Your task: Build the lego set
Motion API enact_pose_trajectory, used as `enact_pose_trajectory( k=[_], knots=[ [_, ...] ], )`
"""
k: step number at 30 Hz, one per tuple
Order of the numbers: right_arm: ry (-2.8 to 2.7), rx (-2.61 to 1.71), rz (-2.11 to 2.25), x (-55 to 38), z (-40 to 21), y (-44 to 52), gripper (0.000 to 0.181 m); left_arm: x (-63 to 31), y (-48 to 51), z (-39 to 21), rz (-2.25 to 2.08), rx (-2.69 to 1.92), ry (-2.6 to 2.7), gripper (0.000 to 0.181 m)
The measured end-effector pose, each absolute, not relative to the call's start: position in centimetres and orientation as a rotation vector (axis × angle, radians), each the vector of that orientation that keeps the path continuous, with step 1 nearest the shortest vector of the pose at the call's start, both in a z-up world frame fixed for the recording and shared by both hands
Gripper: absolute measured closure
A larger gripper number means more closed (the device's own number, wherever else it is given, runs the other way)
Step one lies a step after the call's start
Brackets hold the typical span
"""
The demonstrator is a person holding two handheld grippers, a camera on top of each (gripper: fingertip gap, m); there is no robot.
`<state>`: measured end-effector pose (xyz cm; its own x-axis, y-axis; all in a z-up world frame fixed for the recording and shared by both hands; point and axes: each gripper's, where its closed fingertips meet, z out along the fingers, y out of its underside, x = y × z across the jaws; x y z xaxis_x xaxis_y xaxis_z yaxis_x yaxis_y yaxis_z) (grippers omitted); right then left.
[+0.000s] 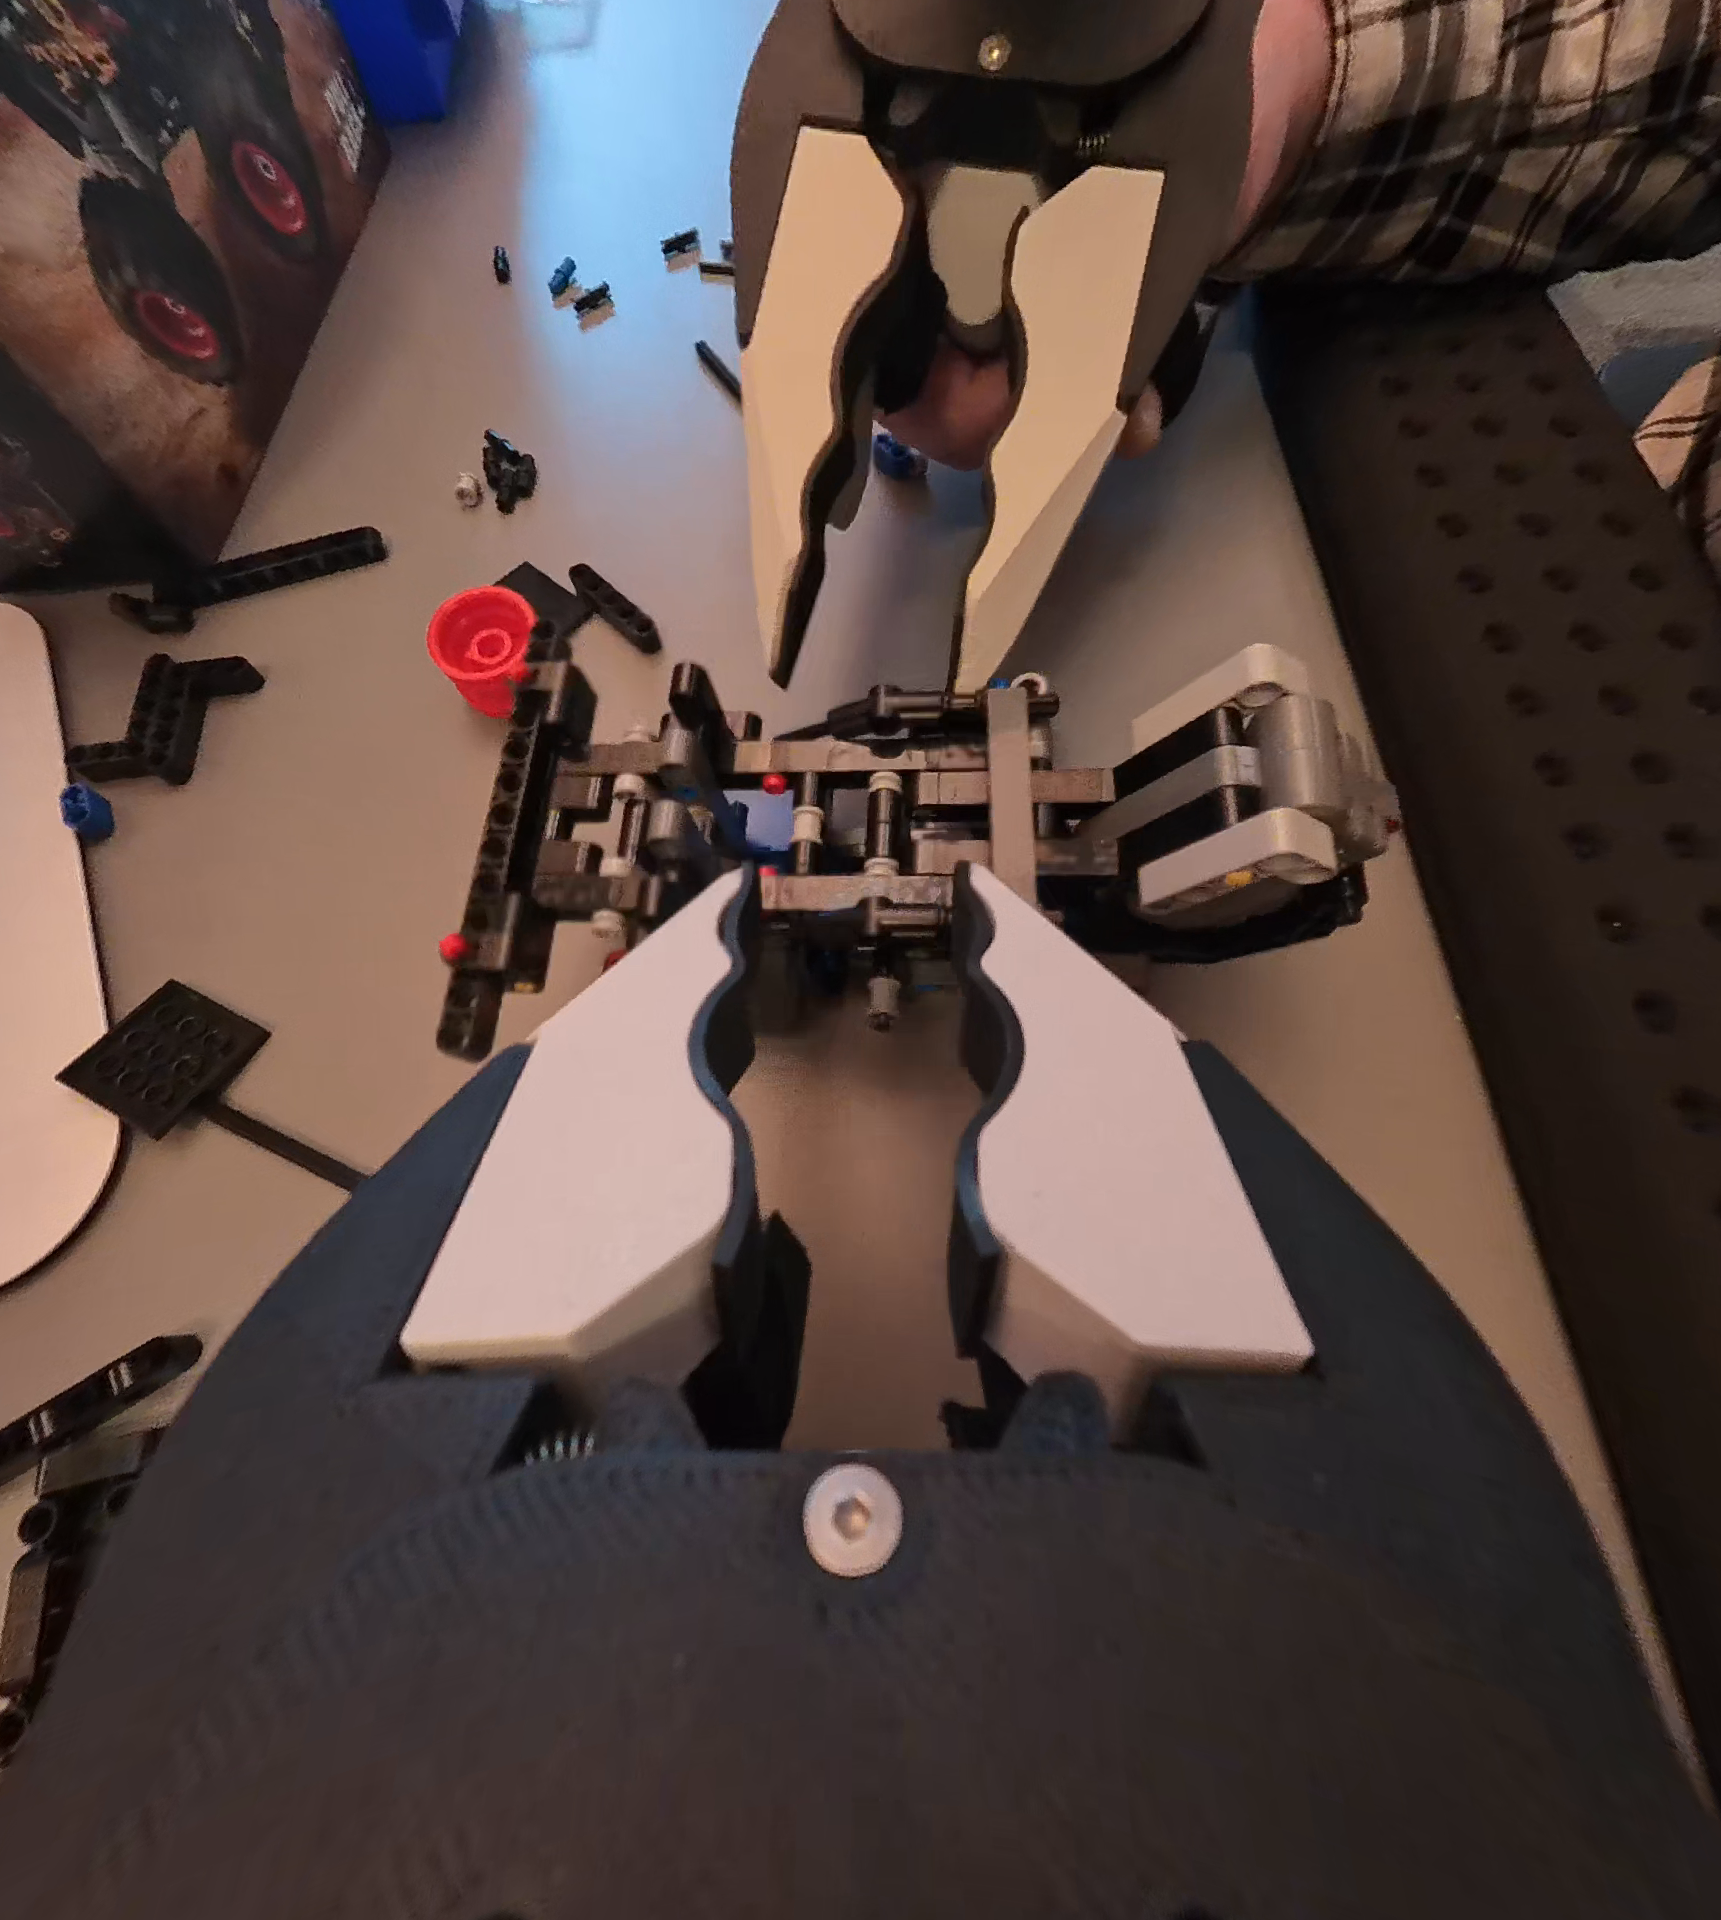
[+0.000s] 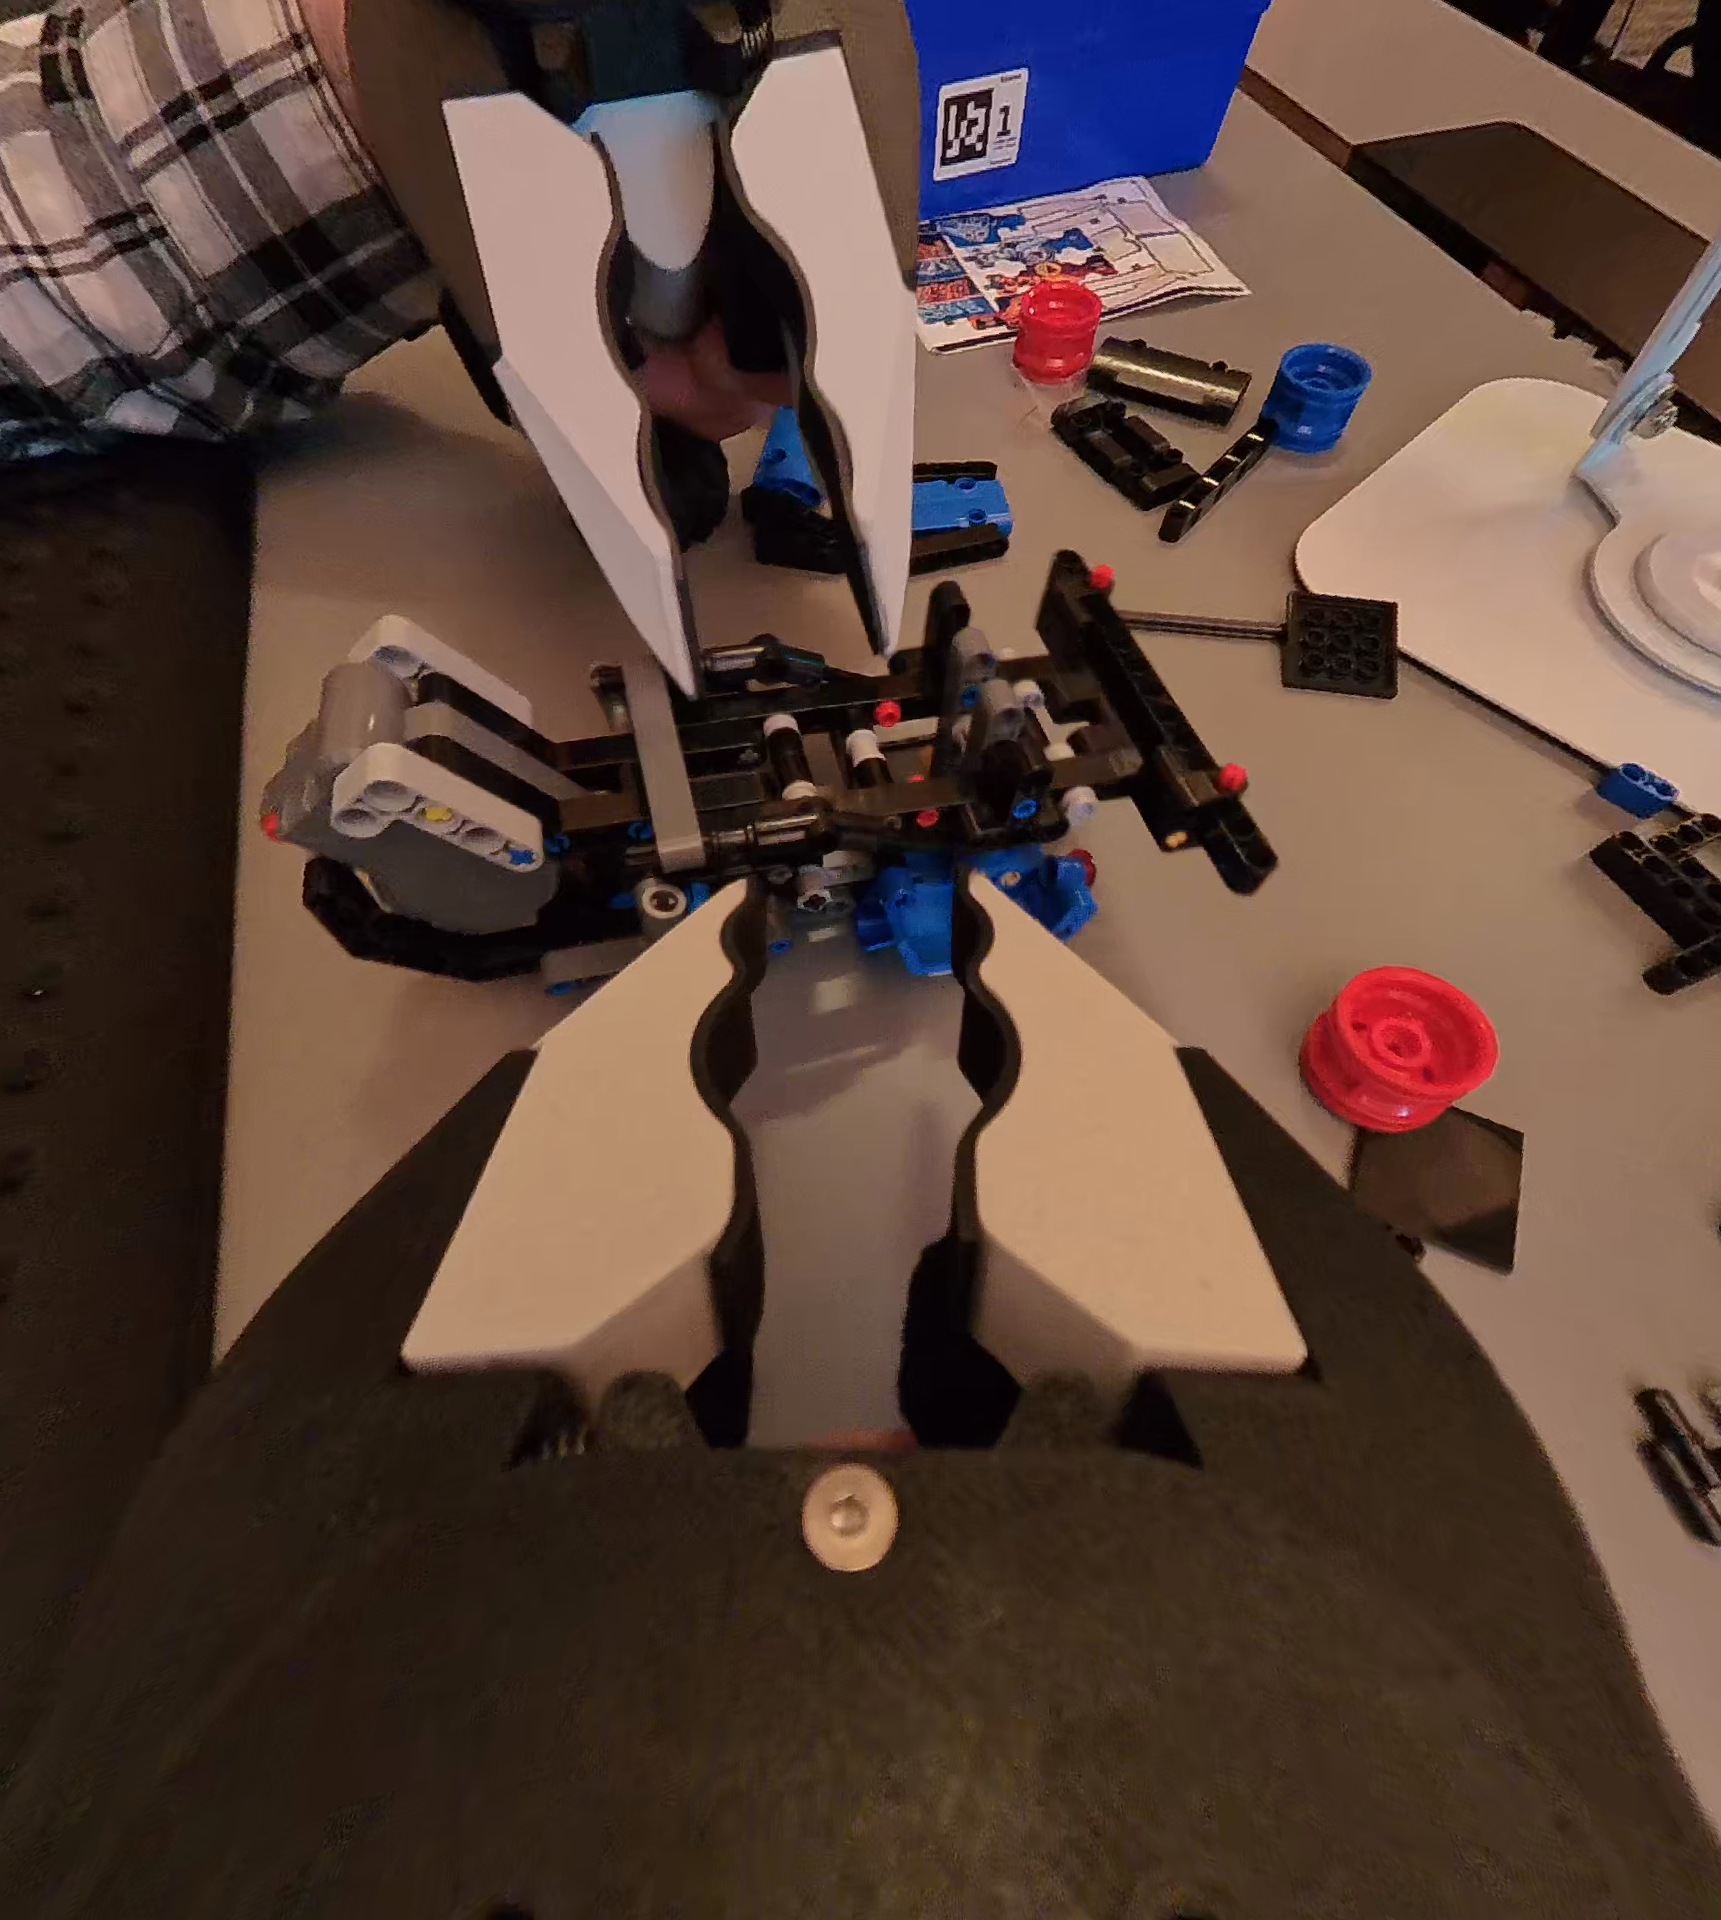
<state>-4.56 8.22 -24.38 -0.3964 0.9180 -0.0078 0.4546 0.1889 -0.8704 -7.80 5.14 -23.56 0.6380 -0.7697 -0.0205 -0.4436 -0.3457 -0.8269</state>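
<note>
The part-built lego chassis [image 1: 835,810], black with grey and blue parts and a grey block at one end, lies on the table between the two grippers; it also shows in the right wrist view [image 2: 814,769]. My left gripper [image 1: 858,891] is open, its fingertips on either side of the chassis's near beam. My right gripper [image 2: 856,896] is open, its fingertips at the opposite edge, beside a blue part [image 2: 903,914]. Each gripper shows from the front in the other view: the right [image 1: 871,681], the left [image 2: 783,665].
Loose parts lie around: red wheel hubs [image 1: 480,649] [image 2: 1396,1044], a blue hub [image 2: 1315,395], black beams [image 1: 300,566], a black plate [image 1: 162,1055]. The set box [image 1: 108,270], a blue bin [image 2: 1074,83], a leaflet [image 2: 1074,255] and a white stand base [image 2: 1562,540] are nearby. A dark perforated mat [image 1: 1614,831] borders the table.
</note>
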Motion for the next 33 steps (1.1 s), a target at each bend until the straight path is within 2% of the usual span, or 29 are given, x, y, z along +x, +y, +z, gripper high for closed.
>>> enact_pose_trajectory(
  k=[10, 33],
  knots=[
    [-1.897, -1.278, 1.058, -5.1, -24.1, 9.3, 0.147, -7.7, 5.2, -23.8, -0.488, -2.007, 0.956, 0.140],
    [-1.792, -1.322, 1.096, -4.0, -22.9, 11.7, 0.147, -8.2, 5.4, -23.1, -0.470, -1.980, 0.929, 0.140]
  ],
)
